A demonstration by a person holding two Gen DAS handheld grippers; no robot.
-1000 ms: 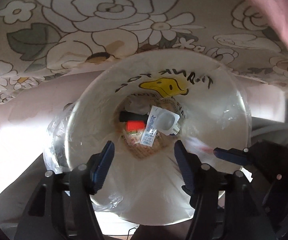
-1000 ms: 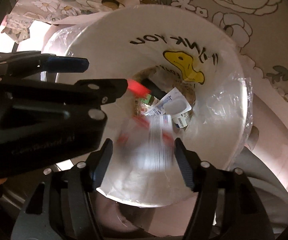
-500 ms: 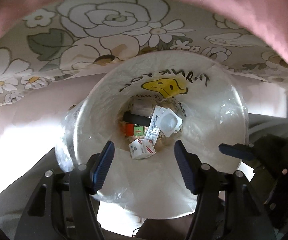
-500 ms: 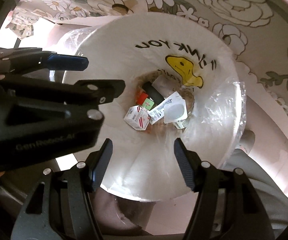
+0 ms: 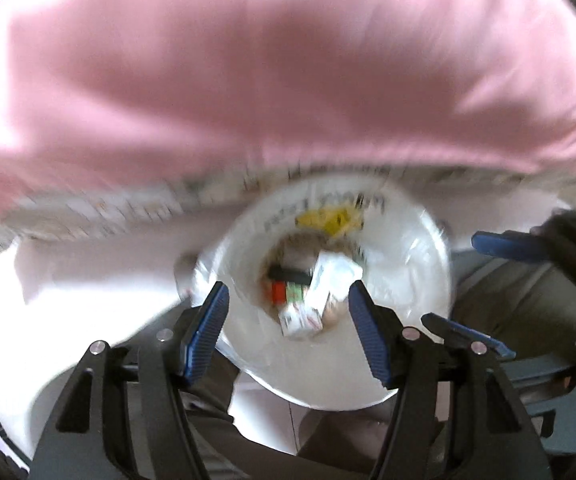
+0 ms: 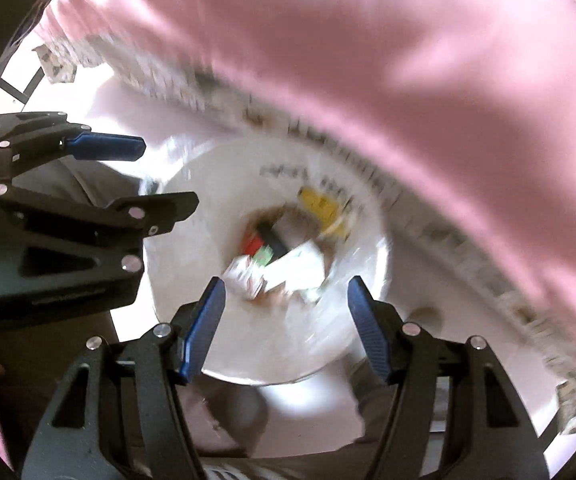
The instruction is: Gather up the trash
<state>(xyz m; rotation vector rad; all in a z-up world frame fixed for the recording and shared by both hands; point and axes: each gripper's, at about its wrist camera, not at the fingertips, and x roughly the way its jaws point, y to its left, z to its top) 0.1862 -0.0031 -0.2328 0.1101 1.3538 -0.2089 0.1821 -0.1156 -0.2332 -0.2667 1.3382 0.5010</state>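
A white trash bin [image 5: 400, 280] lined with a clear plastic bag stands below both grippers, and its rim [image 6: 368, 240] is blurred by motion. Several bits of trash lie at its bottom: a small white and red carton [image 5: 300, 320], a white blister pack [image 5: 332, 276], a red and a green piece [image 6: 258, 246]. My left gripper [image 5: 288, 332] hangs open above the bin with nothing between its blue pads. My right gripper [image 6: 284, 328] is open too, and empty. The left gripper [image 6: 108, 176] also shows at the left of the right wrist view.
A pink bedcover [image 5: 268, 72] fills the upper half of both views, with a flowered sheet edge [image 6: 328, 140] under it. The bin stands close against the bed. A dark grey surface [image 5: 520, 304] lies right of the bin.
A small carton fell from the right gripper into the bin. Both grippers have risen, so the bin looks smaller and the pink cover now fills the top.
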